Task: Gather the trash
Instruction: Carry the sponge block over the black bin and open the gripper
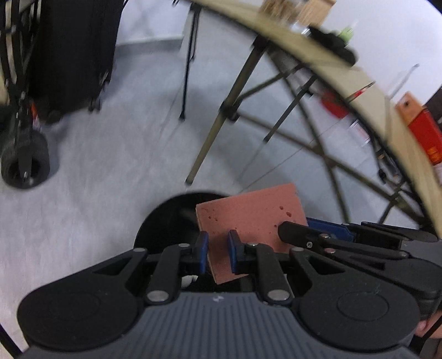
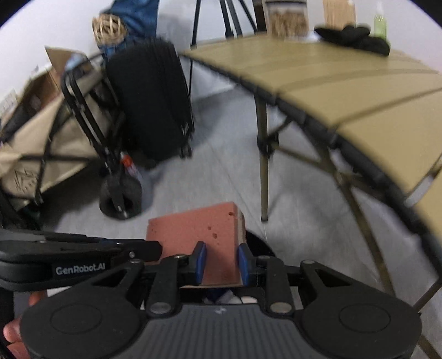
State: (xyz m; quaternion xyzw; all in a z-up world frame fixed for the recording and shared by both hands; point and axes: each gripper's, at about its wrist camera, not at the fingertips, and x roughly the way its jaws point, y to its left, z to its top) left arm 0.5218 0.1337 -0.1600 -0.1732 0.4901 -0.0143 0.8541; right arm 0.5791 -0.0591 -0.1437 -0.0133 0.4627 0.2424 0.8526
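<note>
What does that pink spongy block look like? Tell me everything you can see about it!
The pink sponge is a flat rectangular slab, salmon-pink and foamy-looking, dotted with small holes. It has a thick side edge. The left claw and the right claw both pinch it, so it hangs tilted in the air above a round black opening over the grey floor, beside the tan folding table.

My two sets of black tongs with blue pads, left (image 1: 217, 252) and right (image 2: 221, 262), share one pink porous sponge block (image 1: 250, 218) above one round black bin (image 1: 165, 221). One tan slatted folding bench (image 2: 345, 91) carries one black glove bundle (image 2: 356, 37), one pale green bottle (image 2: 379, 23) and two blurred tan containers (image 2: 288, 20). On the grey floor: one black ribbed suitcase (image 2: 150, 99) and one beige fabric wagon (image 2: 47, 138), with one wheel (image 2: 120, 196) in view.
</note>
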